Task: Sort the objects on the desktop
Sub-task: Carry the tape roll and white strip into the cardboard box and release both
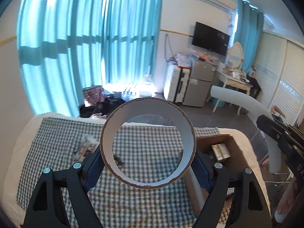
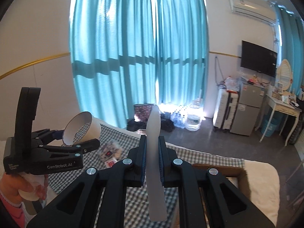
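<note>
1. The cardboard ring (image 1: 148, 142) is clamped across its width by the left hand-held gripper (image 1: 148, 168), above the checked cloth (image 1: 57, 133).
2. The white strip (image 2: 154, 152) is pinched by the right hand-held gripper (image 2: 153, 158).
3. Both should be carried level to the cardboard box (image 1: 235, 152).

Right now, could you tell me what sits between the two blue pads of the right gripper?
A thin white strip, standing on edge, is pinched between the right gripper pads; the right wrist view shows it.

A cardboard ring (image 1: 148, 142) is being gripped by the left gripper (image 1: 148, 168) above a checked cloth (image 1: 76, 133).
</note>
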`<state>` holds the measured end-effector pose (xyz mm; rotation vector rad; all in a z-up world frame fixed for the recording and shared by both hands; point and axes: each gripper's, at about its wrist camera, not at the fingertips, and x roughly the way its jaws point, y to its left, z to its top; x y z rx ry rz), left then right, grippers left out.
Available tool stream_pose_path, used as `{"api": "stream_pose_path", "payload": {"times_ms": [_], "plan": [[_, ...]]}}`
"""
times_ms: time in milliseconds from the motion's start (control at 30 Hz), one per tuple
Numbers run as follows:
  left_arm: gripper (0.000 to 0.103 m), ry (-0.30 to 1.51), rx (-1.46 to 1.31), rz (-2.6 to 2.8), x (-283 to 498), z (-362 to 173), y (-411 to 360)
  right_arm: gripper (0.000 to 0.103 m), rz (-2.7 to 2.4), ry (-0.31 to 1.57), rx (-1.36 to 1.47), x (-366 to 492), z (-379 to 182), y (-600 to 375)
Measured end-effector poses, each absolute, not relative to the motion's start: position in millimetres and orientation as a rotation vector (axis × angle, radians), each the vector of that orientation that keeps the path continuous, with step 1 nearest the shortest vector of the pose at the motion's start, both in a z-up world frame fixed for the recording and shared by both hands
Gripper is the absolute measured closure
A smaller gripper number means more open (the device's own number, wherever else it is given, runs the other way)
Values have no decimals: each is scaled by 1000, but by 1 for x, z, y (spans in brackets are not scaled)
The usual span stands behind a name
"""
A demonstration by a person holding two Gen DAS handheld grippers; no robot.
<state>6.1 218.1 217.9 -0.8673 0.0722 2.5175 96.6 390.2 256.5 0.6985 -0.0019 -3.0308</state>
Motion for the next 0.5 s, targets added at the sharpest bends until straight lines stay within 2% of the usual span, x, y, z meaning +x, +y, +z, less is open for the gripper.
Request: {"api": "stream_pose_path", "payload": {"times_ms": [200,500], "plan": [[20,115,-875,2408,15,206,280,92,-3117,-35,752,113,250,439],[20,231,-984,2283,26,147,364,92,-3174,-152,941,120,201,503]]}}
